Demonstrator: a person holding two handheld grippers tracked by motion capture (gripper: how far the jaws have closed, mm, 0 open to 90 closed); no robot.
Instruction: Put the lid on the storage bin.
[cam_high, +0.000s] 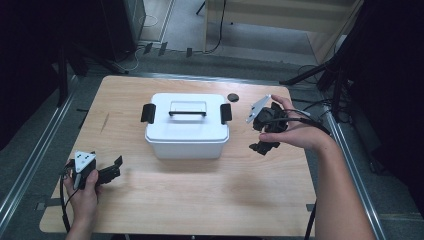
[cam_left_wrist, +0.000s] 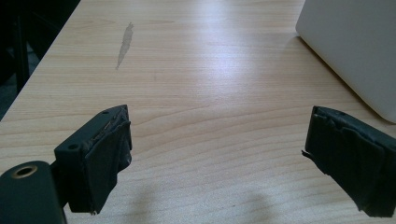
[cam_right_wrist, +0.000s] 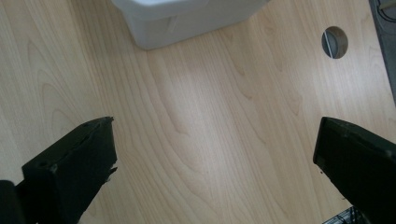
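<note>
White box sits mid-table; left gripper near-left & right gripper beside it, both spread wide, holding nothing.

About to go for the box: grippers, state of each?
Left gripper: open, holding nothing.
Right gripper: open, holding nothing, beside the white box.

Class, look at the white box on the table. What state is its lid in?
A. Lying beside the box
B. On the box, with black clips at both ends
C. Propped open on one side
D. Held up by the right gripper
B: the lid sits flat on the white box, with a black clip at each end.
</note>
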